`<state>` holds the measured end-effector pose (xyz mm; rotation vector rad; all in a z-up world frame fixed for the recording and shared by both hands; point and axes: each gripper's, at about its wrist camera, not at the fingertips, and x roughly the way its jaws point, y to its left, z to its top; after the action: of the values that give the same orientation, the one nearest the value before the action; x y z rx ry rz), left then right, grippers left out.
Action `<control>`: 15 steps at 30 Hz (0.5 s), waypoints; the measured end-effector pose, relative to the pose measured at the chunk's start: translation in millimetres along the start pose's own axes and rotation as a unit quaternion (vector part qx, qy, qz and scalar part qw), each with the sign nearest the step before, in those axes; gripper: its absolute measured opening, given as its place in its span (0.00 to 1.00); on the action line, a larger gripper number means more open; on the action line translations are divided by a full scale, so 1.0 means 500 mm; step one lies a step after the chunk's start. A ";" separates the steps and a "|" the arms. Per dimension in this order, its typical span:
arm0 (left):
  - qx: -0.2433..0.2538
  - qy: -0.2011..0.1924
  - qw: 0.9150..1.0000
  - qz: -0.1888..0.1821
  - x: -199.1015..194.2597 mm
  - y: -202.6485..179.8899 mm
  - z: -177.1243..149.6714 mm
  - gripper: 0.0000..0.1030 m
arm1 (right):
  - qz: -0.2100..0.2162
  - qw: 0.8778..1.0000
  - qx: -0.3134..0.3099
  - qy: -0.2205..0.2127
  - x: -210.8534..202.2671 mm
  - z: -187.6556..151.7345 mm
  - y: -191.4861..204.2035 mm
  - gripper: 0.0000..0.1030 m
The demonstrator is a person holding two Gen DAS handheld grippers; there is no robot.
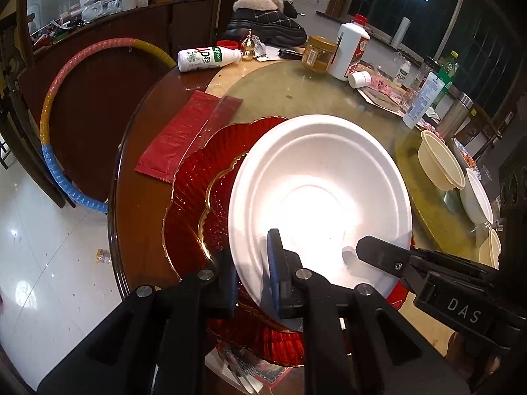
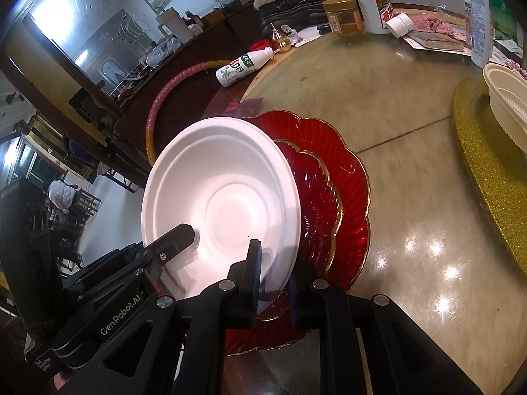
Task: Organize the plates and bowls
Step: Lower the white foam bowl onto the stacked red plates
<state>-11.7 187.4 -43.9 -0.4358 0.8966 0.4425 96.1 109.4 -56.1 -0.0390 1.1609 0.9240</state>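
A white foam plate (image 1: 316, 177) (image 2: 224, 177) is held tilted over two stacked red glass plates with gold rims. The smaller red plate (image 1: 217, 197) (image 2: 316, 197) lies on the larger one (image 1: 191, 177) (image 2: 352, 181). My left gripper (image 1: 252, 276) is shut on the white plate's near rim. In the right wrist view the left gripper (image 2: 184, 233) reaches in from the left. My right gripper (image 2: 275, 283) is shut on the same rim, one finger above and one below. In the left wrist view the right gripper (image 1: 372, 250) comes in from the right.
Cream bowl (image 1: 438, 164) (image 2: 507, 98) and white bowl (image 1: 477, 197) stand at the right, on a gold mat (image 2: 487, 164). Far side holds a milk bottle (image 1: 207, 57), jar (image 1: 319, 52), white bottle (image 1: 350, 49) and shoe (image 1: 266, 23). A red packet (image 1: 187, 131) lies left; a hoop (image 1: 56, 151) leans there.
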 end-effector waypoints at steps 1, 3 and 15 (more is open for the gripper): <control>0.001 0.000 1.000 0.000 0.001 -0.001 0.000 0.13 | -0.001 1.000 0.000 0.001 0.000 0.000 -0.001 0.16; 0.001 0.002 1.000 0.000 0.003 -0.001 -0.001 0.13 | -0.001 1.000 0.000 0.000 0.000 0.000 -0.001 0.16; 0.004 0.006 1.000 0.004 0.006 0.001 -0.006 0.14 | -0.007 1.000 -0.002 0.006 0.003 -0.001 0.000 0.16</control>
<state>-12.2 187.1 -48.2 -0.4270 0.9111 0.4435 95.8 109.7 -57.5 -0.0570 1.1682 0.9146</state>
